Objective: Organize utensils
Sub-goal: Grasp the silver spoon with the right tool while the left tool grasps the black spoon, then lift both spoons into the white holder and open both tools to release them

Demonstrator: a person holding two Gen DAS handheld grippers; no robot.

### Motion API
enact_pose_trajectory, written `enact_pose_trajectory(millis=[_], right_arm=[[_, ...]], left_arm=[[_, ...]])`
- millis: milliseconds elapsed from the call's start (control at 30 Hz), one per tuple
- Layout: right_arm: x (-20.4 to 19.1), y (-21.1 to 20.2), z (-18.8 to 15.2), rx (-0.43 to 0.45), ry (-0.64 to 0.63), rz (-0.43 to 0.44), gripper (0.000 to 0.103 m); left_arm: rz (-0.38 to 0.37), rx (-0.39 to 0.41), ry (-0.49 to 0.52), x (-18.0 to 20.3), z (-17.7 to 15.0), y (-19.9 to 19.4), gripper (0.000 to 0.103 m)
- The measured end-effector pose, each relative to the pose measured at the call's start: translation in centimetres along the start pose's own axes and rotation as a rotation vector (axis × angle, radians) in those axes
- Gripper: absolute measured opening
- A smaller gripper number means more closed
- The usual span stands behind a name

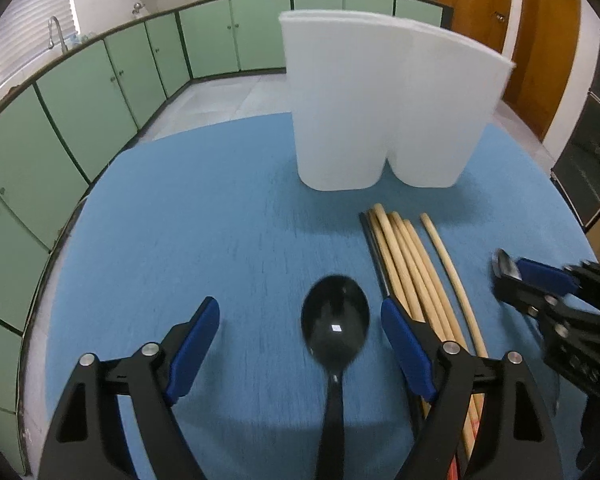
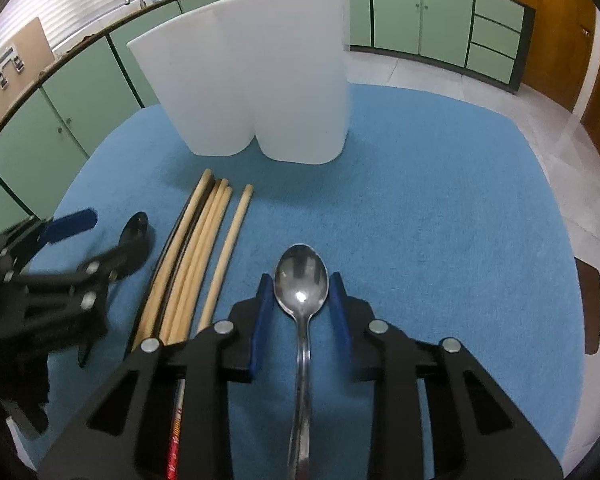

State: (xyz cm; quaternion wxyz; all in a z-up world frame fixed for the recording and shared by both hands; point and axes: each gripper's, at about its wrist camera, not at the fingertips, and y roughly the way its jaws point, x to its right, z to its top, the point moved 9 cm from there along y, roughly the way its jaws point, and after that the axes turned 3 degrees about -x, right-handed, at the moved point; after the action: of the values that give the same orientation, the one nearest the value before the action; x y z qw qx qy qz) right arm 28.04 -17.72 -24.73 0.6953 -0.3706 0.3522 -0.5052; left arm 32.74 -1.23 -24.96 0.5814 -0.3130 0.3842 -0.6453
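Observation:
A black spoon (image 1: 335,322) lies on the blue mat between the wide-open fingers of my left gripper (image 1: 300,314); nothing grips it. A steel spoon (image 2: 301,280) lies between the fingers of my right gripper (image 2: 301,292), which stand close on each side without clearly clamping it. Several wooden chopsticks (image 1: 416,268) lie between the two spoons, also in the right wrist view (image 2: 204,248). A white two-compartment holder (image 1: 380,96) stands upright beyond them; it also shows in the right wrist view (image 2: 256,72).
The blue mat (image 2: 440,220) covers a round table. Green cabinets (image 1: 100,92) curve around the room at left and back. A wooden door (image 1: 540,40) is at the right. The right gripper (image 1: 540,292) shows at the left view's right edge.

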Motion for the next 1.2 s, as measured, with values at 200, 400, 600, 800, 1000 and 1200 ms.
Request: enact_pose_trajectory(millis=[200, 400, 600, 800, 1000, 1200], right_arm=[[0.4, 0.1, 0.0, -0.018, 0.011, 0.018, 0.028], [0.7, 0.5, 1.1, -0.031, 0.037, 0.014, 0.028], [1.3, -0.3, 0.9, 0.026, 0.058, 0.035, 0.027], [1.2, -5.7, 3.8, 0.229, 0.028, 0.147, 0.027], [1.9, -10.3, 6.7, 0.367, 0.036, 0.222, 0.027], [2.6, -14.4, 10.3, 0.461, 0.04, 0.261, 0.027]], left_arm=[[-0.022, -0.029, -0.002, 0.0, 0.3, 1.1, 0.077], [-0.081, -0.016, 0.002, 0.3, 0.5, 0.9, 0.034], [-0.112, 0.03, -0.002, 1.0, 0.6, -0.1, 0.034], [-0.148, 0.27, -0.049, 0.1, 2.7, -5.5, 0.034], [-0.166, 0.475, -0.072, 0.2, 5.6, -10.7, 0.034], [-0.192, 0.617, -0.104, 0.4, 9.6, -14.1, 0.034]])
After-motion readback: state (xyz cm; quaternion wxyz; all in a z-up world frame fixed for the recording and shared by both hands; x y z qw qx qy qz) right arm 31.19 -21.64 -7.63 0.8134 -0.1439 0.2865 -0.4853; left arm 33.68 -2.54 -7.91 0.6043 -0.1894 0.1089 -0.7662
